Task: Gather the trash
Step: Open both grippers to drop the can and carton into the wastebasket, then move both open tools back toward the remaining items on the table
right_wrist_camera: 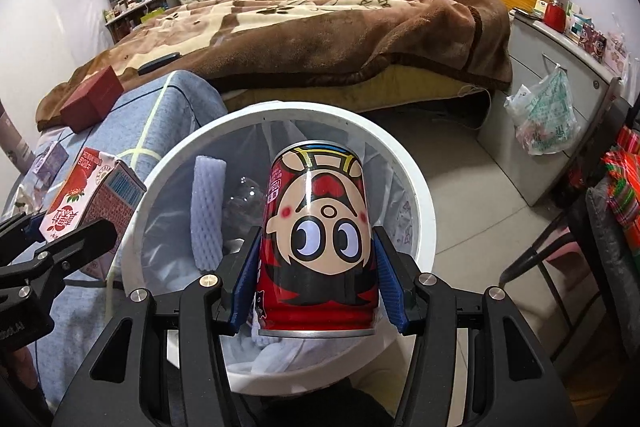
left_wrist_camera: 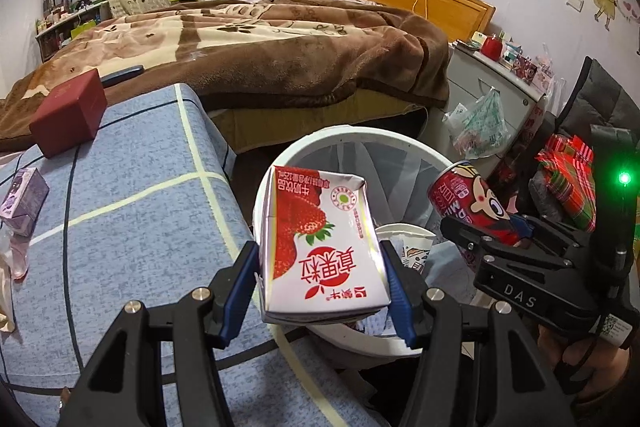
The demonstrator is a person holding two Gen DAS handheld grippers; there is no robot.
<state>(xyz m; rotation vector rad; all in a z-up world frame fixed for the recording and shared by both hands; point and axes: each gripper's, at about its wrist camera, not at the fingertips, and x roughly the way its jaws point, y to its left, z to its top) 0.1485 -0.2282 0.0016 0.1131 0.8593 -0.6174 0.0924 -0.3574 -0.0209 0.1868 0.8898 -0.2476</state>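
My left gripper (left_wrist_camera: 320, 281) pinches a strawberry milk carton (left_wrist_camera: 320, 247) and my right gripper (right_wrist_camera: 316, 287) a red cartoon can (right_wrist_camera: 318, 247), both poised over the lined white bin (right_wrist_camera: 416, 183), undropped; beyond, a purple carton (left_wrist_camera: 22, 197) waits on the blue sheet (left_wrist_camera: 132, 195).

Bin (right_wrist_camera: 416, 187) interior mostly blocked by can (right_wrist_camera: 318, 239); contents under liner unclear. Carton (right_wrist_camera: 86, 203) lower part behind left tongs (left_wrist_camera: 322, 283) (right wrist view). Purple carton (left_wrist_camera: 22, 197) print unreadable. Shelf items (left_wrist_camera: 60, 23) too small. Bag (right_wrist_camera: 548, 123) contents indistinct.
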